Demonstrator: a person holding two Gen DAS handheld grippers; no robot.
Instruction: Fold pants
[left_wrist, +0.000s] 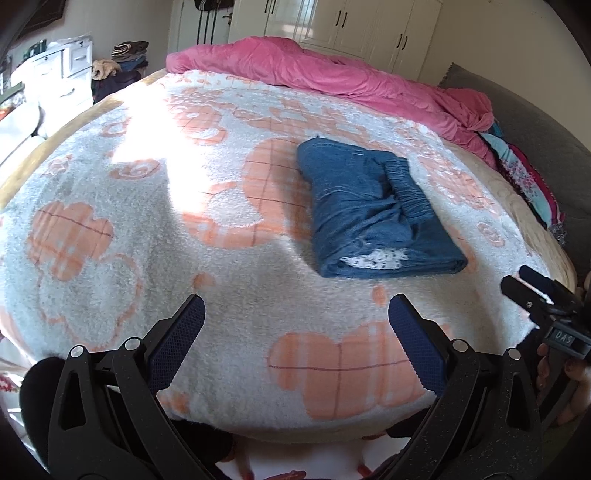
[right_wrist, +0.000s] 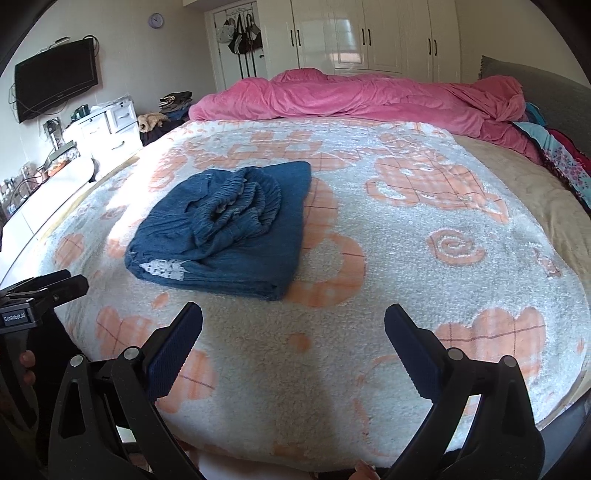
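Observation:
Blue pants (left_wrist: 373, 210) (right_wrist: 229, 229) lie folded into a compact bundle on the bed's white and orange blanket (left_wrist: 147, 229) (right_wrist: 424, 258), elastic waistband on top, a patch of white dotted lining showing at the near edge. My left gripper (left_wrist: 295, 314) is open, held above the blanket's near edge, below and left of the pants, holding nothing. My right gripper (right_wrist: 293, 321) is open too, near the bed's front edge, just right of the bundle, empty. Each gripper shows at the edge of the other's view: the right gripper (left_wrist: 543, 299), the left gripper (right_wrist: 44, 291).
A rumpled pink duvet (left_wrist: 332, 70) (right_wrist: 369, 99) lies along the far side of the bed. Patterned cloths (left_wrist: 524, 177) pile at the right by a grey headboard (right_wrist: 535, 88). White drawers (right_wrist: 107, 129), a wall TV (right_wrist: 55, 79) and wardrobes (right_wrist: 369, 33) line the room.

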